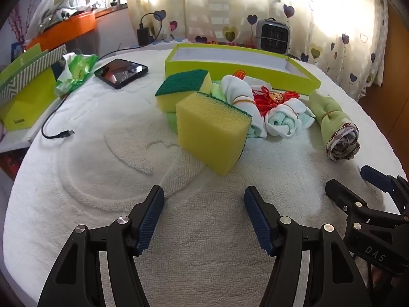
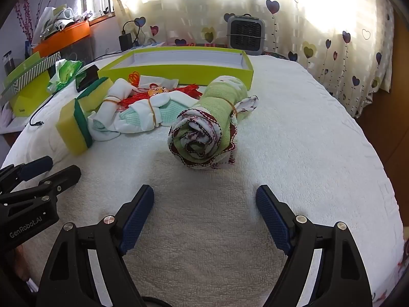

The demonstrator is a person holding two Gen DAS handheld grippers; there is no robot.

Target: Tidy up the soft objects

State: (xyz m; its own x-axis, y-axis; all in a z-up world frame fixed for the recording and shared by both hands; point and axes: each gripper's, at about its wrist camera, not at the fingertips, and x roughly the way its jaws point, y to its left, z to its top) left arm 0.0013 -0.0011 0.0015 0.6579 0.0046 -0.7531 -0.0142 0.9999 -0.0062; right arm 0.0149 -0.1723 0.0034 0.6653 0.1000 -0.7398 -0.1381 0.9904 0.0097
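Observation:
A pile of soft things lies on a white towel (image 1: 102, 179). A yellow sponge (image 1: 212, 130) with a green edge leans in front, a second sponge (image 1: 182, 87) behind it. Rolled white-and-mint cloths (image 1: 283, 121) bound with rubber bands and a red tassel ornament (image 1: 271, 97) lie beside them. A rolled green cloth (image 2: 204, 130) lies straight ahead of my right gripper (image 2: 204, 199). An empty lime-green box (image 2: 179, 64) stands behind the pile. My left gripper (image 1: 204, 199) is open and empty, short of the front sponge. My right gripper is open and empty too.
A black tablet (image 1: 121, 73) and a loose USB cable (image 1: 58, 134) lie at the left of the towel. Green boxes (image 1: 25, 92) and a crumpled green wrapper (image 1: 74, 71) stand at the far left. A small grey heater (image 2: 245, 34) stands by the curtain.

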